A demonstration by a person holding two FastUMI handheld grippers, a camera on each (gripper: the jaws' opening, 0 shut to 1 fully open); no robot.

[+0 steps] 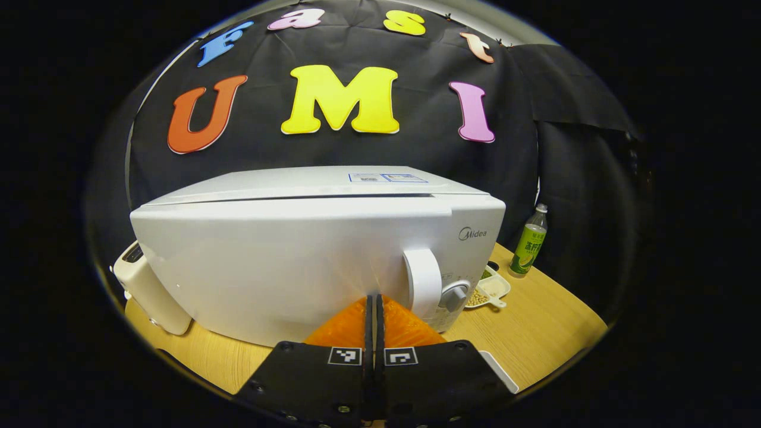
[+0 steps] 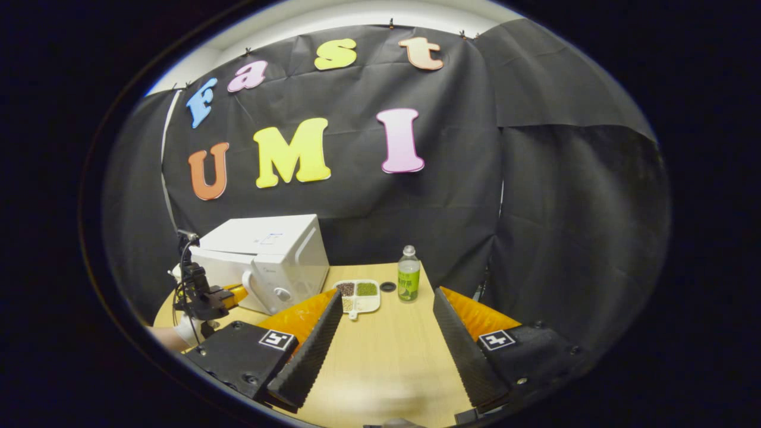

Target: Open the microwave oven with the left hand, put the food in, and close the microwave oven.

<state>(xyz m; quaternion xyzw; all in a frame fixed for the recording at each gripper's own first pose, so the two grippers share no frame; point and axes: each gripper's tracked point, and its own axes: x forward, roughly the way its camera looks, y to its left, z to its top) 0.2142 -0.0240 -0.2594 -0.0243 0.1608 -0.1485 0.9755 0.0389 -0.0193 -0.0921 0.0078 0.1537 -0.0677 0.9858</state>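
In the left gripper view, the left gripper (image 1: 374,306) is pointing at the front of the microwave oven (image 1: 309,255), its two fingers pressed together with nothing between them. The oven is sitting on the counter (image 1: 535,333) with its door closed. The door handle (image 1: 423,282), an upright white bar with its long axis vertical, is standing just to the right of the fingertips and a little above them, with a round knob (image 1: 455,295) beside it farther right. So the coming move is turning on a short shift rightward, and the gripper would have to spread before it can take the bar. A divided food tray (image 1: 490,288) and a green-labelled bottle (image 1: 528,242) are lying beyond the oven's right corner.

In the right gripper view, the right gripper (image 2: 386,351) is hanging wide open and empty over the counter (image 2: 380,368). The food tray (image 2: 358,295) is lying straight ahead between its fingers and farther off, with the bottle (image 2: 408,274) to the right of it. The microwave oven (image 2: 267,261) is standing off to the left, and the left gripper (image 2: 235,292) is reaching at its front near the handle (image 2: 252,288), clearly the nearer one to the door.
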